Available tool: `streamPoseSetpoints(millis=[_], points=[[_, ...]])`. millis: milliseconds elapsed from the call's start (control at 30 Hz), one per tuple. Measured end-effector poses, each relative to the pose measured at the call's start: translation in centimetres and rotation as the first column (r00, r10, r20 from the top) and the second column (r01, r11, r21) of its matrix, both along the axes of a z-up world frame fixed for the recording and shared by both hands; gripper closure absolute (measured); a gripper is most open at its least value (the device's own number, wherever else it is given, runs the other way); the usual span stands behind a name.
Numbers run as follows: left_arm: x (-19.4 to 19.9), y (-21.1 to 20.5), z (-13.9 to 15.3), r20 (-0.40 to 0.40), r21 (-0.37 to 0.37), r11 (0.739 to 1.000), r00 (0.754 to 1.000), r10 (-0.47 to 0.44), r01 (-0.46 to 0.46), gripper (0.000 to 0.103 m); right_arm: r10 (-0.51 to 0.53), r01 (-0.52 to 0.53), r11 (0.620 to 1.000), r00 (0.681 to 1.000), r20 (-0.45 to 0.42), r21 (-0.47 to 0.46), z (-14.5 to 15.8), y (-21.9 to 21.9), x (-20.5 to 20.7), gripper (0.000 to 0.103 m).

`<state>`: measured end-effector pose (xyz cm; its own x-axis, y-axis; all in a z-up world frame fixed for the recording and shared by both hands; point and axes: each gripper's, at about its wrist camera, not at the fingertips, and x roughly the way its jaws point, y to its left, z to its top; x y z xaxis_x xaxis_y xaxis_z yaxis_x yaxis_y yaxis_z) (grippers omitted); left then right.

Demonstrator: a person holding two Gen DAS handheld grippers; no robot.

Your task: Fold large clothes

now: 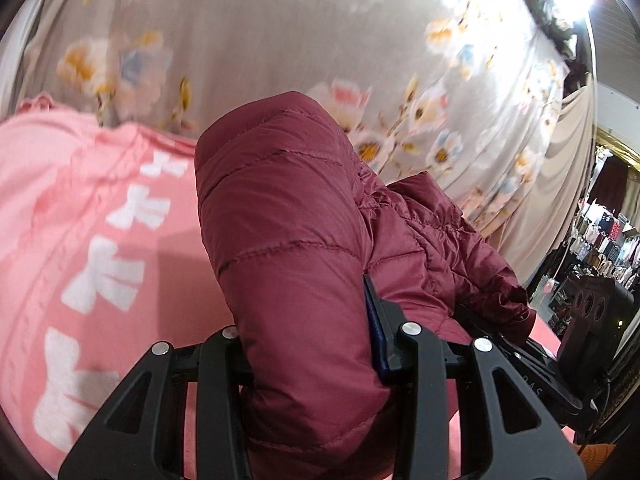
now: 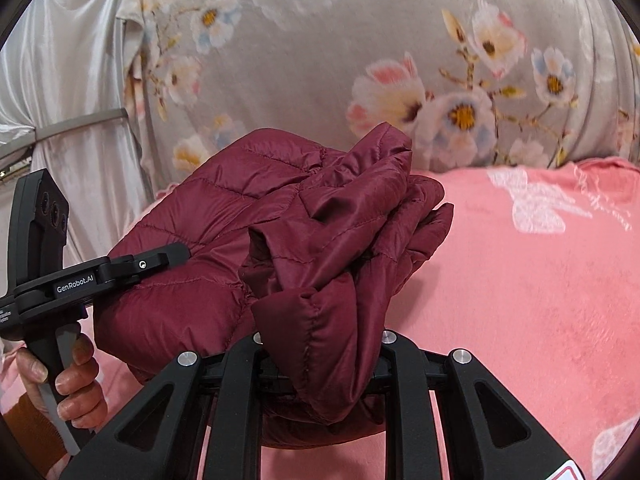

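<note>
A maroon quilted puffer jacket [image 1: 288,220] is bunched into a thick folded bundle just above a pink blanket [image 1: 80,208]. My left gripper [image 1: 304,344] is shut on one padded edge of it, which fills the space between the fingers. In the right wrist view, the jacket [image 2: 320,240] has its crumpled folds facing me, and my right gripper [image 2: 320,340] is shut on a thick fold. The left gripper [image 2: 160,260] clamps the jacket's left side there, with a person's hand [image 2: 76,380] on its handle.
The pink blanket [image 2: 520,280] with white bow prints covers the surface below and to the right. A grey floral curtain [image 2: 320,40] hangs close behind, with a white drape [image 2: 60,60] at the left. Clothing racks [image 1: 608,240] stand far off to the right.
</note>
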<state>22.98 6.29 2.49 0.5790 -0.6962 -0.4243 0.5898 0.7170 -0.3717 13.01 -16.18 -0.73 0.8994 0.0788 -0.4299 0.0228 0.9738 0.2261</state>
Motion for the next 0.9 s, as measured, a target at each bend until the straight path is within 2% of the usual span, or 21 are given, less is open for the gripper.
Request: streamPoseSetpoints(millis=[200, 300, 400, 500, 567, 600, 633, 700, 733, 800, 833, 867, 900], points=[[0.5, -1.3, -3.6, -0.058, 0.058, 0.998, 0.998, -0.004, 0.007, 0.067, -0.013, 0.014, 1.000, 0.995, -0.097, 0.018, -3.3, -0.8, 0.4, 0.085], [0.3, -1.5, -5.0, -0.070, 0.080, 0.997, 0.998, 0.009, -0.004, 0.065, -0.010, 0.015, 0.999, 0.992, -0.124, 0.036, -3.7, -1.1, 0.6, 0.085], [0.3, -1.4, -5.8, -0.086, 0.088, 0.996, 0.996, 0.027, -0.020, 0.061, -0.010, 0.016, 0.999, 0.987, -0.159, 0.035, -4.0, -1.1, 0.8, 0.076], [0.6, -1.2, -6.4, -0.126, 0.108, 0.993, 0.990, 0.065, -0.051, 0.050, -0.023, 0.033, 0.998, 0.981, -0.190, 0.047, -4.1, -1.4, 0.5, 0.062], [0.6, -1.0, -6.5, -0.166, 0.136, 0.986, 0.979, 0.114, -0.092, 0.039, -0.056, 0.066, 0.997, 0.978, -0.202, 0.044, -3.7, -1.8, -0.7, 0.044], [0.4, -0.9, -6.4, -0.178, 0.148, 0.983, 0.975, 0.135, -0.109, 0.034, -0.067, 0.076, 0.996, 0.978, -0.199, 0.041, -3.5, -2.0, -1.3, 0.041], [0.0, -0.8, -6.0, -0.185, 0.179, 0.973, 0.967, 0.177, -0.144, 0.022, -0.085, 0.093, 0.995, 0.979, -0.187, 0.035, -3.0, -2.1, -2.4, 0.040], [-1.1, -0.4, -4.8, -0.155, 0.244, 0.941, 0.949, 0.276, -0.234, 0.010, -0.112, 0.116, 0.993, 0.985, -0.133, 0.019, -1.3, -2.3, -4.7, 0.040], [-1.7, -0.3, -4.2, -0.137, 0.262, 0.929, 0.943, 0.303, -0.261, 0.010, -0.114, 0.116, 0.993, 0.988, -0.100, 0.013, -0.5, -2.2, -5.5, 0.041], [-3.2, -0.3, -2.4, -0.076, 0.305, 0.897, 0.930, 0.359, -0.321, 0.010, -0.119, 0.118, 0.993, 0.992, -0.050, -0.030, 1.6, -1.3, -6.6, 0.059], [-3.9, -0.4, -1.4, -0.038, 0.326, 0.878, 0.923, 0.384, -0.351, 0.010, -0.115, 0.113, 0.993, 0.992, -0.043, -0.047, 2.2, -0.9, -6.6, 0.078], [-4.5, -0.7, -0.6, -0.010, 0.346, 0.860, 0.915, 0.403, -0.375, 0.010, -0.108, 0.106, 0.992, 0.993, -0.040, -0.062, 2.8, -0.4, -6.4, 0.085], [-4.7, -0.9, -0.1, 0.003, 0.361, 0.847, 0.909, 0.418, -0.391, 0.010, -0.097, 0.094, 0.993, 0.995, -0.038, -0.070, 3.3, 0.1, -6.1, 0.088]])
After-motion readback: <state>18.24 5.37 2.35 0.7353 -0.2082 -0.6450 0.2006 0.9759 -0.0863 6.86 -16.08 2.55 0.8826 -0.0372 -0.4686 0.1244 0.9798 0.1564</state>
